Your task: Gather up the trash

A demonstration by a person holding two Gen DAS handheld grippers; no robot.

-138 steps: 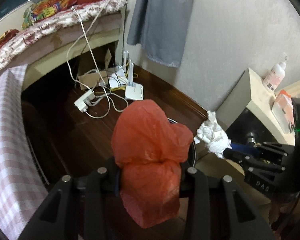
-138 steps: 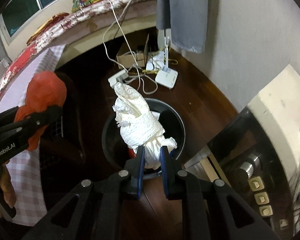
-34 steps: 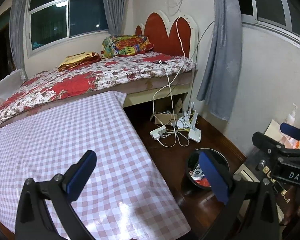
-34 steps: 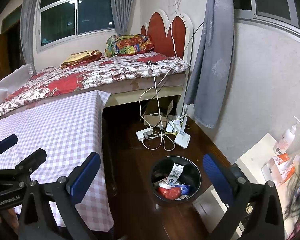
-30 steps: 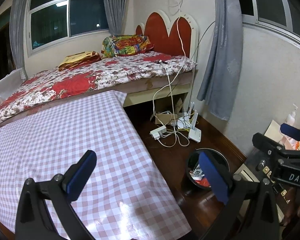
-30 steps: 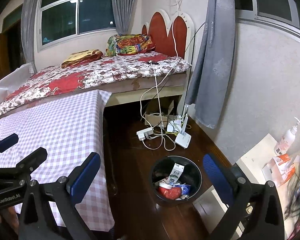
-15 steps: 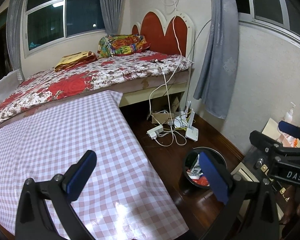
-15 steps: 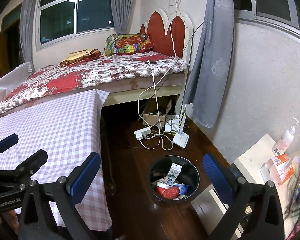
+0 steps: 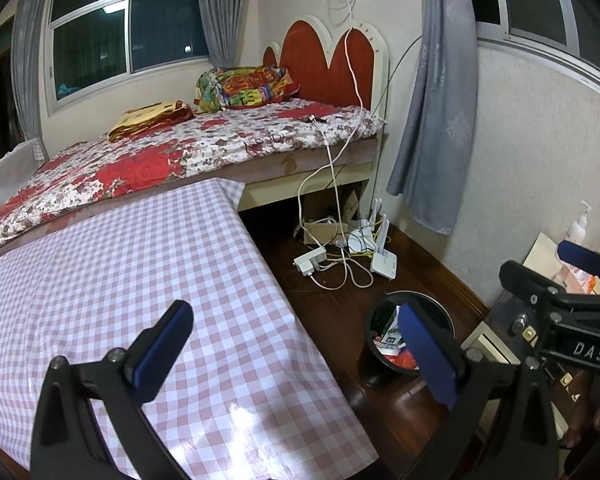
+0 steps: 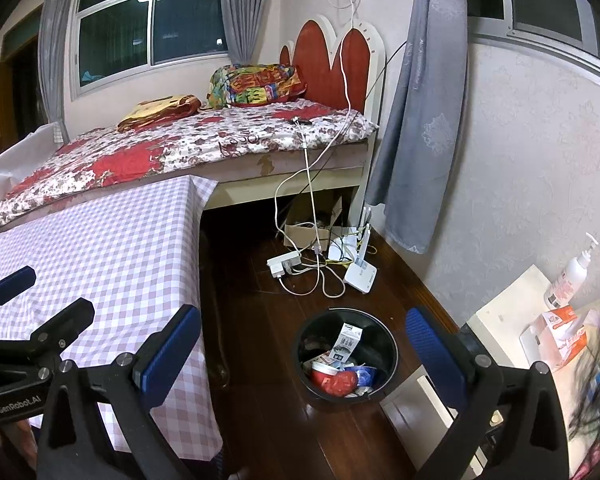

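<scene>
Now, from my left wrist, my left gripper (image 9: 296,354) is spread wide and holds nothing, above the table's (image 9: 120,280) right edge; the bin (image 9: 440,310) stands on the floor (image 9: 332,304) beyond that edge, trash inside. From my right wrist, my right gripper (image 10: 304,354) is likewise spread and bare, and the bin (image 10: 390,360) sits between its fingers, trash (image 10: 340,372) heaped at its bottom.

Each hand-held gripper has a matte black frame with silver screw heads and blue pads on its two fingers. The left hand-held gripper (image 9: 296,350) bears white "GenRobot.AI" lettering at 9 o'clock in the right wrist view; the right hand-held gripper (image 10: 304,354) bears "DAS".
</scene>
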